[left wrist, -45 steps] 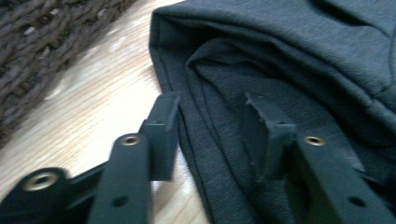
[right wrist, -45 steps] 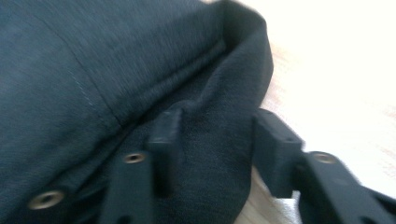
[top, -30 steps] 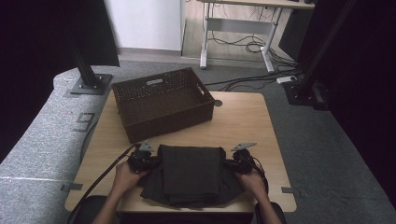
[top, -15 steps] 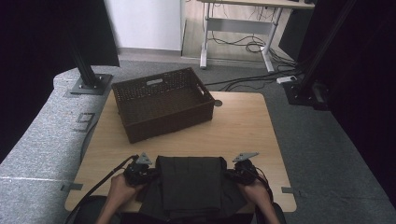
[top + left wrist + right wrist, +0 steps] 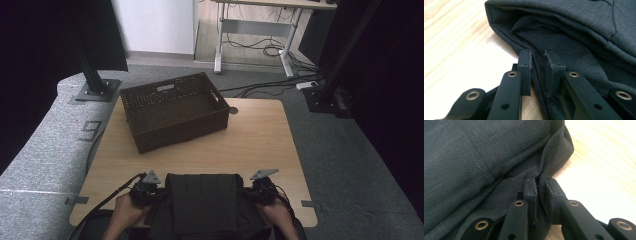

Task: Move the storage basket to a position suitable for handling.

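While both grippers pinch its side edges, a dark garment (image 5: pixel 201 202) lies folded at the near edge of the table (image 5: pixel 260 145), between the person's two hands. The left gripper (image 5: pixel 145 191) grips the garment's left edge; in the left gripper view its jaws are clamped on a fold of the cloth (image 5: pixel 574 37), with fabric squeezed between the pads just where an open layer gapes above. The right gripper (image 5: pixel 260 190) does the same on the right edge; in the right gripper view its jaws bite a bunched seam of the cloth (image 5: pixel 474 157), the bare wood bright beside it. A brown woven basket (image 5: pixel 172 111) stands empty at the far left of the table, well apart from the garment and slightly askew.

Judged from how things lie, the folding appears largely done: the garment forms a compact, roughly square bundle with straight sides, though part of it hangs off the near edge and cannot be seen in full. What seems left is to lift the bundle with both grips kept level, carry it across the open wood to the basket, and set it down inside without the layers slipping apart.
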{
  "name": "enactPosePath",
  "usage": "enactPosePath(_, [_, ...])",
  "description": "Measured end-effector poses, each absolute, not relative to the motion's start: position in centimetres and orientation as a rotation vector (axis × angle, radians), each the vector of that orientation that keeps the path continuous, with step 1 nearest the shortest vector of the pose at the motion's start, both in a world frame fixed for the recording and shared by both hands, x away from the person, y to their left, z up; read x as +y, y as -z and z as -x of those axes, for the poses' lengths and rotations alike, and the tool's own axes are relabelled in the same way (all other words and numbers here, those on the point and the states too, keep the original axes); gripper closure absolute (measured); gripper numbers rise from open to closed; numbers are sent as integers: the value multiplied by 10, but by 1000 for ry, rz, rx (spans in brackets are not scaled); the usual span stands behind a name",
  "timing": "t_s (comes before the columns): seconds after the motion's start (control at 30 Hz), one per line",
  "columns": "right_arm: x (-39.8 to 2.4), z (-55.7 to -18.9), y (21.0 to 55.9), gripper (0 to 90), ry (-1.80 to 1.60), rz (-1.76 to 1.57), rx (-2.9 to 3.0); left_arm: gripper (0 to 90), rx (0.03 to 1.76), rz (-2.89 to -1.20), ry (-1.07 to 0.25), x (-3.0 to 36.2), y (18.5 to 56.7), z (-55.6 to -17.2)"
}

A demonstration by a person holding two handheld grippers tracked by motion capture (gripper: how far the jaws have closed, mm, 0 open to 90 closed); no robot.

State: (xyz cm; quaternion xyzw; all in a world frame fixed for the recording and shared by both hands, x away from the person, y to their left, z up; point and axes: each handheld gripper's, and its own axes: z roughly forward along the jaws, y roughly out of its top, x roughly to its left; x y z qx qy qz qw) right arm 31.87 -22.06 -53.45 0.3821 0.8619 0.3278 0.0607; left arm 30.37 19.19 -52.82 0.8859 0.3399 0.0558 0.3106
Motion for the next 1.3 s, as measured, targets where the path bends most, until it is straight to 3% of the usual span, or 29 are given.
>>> enactPosePath(0.13, [-221, -317, 534, 770, -994, -1159, 2610, 738, 897, -2337, -131, 194, 528, -304])
enactPosePath(0.17, [-222, -317, 533, 731, -983, -1157, 2612, 659, 899, -2339, -135, 194, 528, -305])
enactPosePath(0.2, [-222, -317, 533, 731, -983, -1157, 2612, 659, 897, -2340, -151, 195, 528, -306])
enactPosePath(0.3, [-226, -320, 529, 672, -994, -1169, 2588, 542, 911, -2337, -165, 200, 524, -310])
enactPosePath(0.47, [-238, -324, 518, 458, -1035, -1193, 2488, 321, 980, -2265, -207, 209, 517, -320])
enactPosePath(0.63, [-251, -330, 510, 264, -1042, -1217, 2378, 176, 1042, -2200, -242, 220, 511, -330])
enactPosePath(0.7, [-257, -334, 510, 170, -1023, -1237, 2335, 151, 1059, -2186, -256, 222, 508, -333])
enactPosePath(0.9, [-266, -339, 515, 120, -997, -1284, 2276, 122, 1076, -2176, -300, 230, 500, -345])
enactPosePath(1.0, [-270, -340, 520, 50, -983, -1304, 2254, 113, 1080, -2166, -306, 233, 495, -351])
enactPosePath(1.3, [-277, -344, 536, 0, -951, -1356, 2244, 47, 1106, -2152, -371, 238, 469, -372])
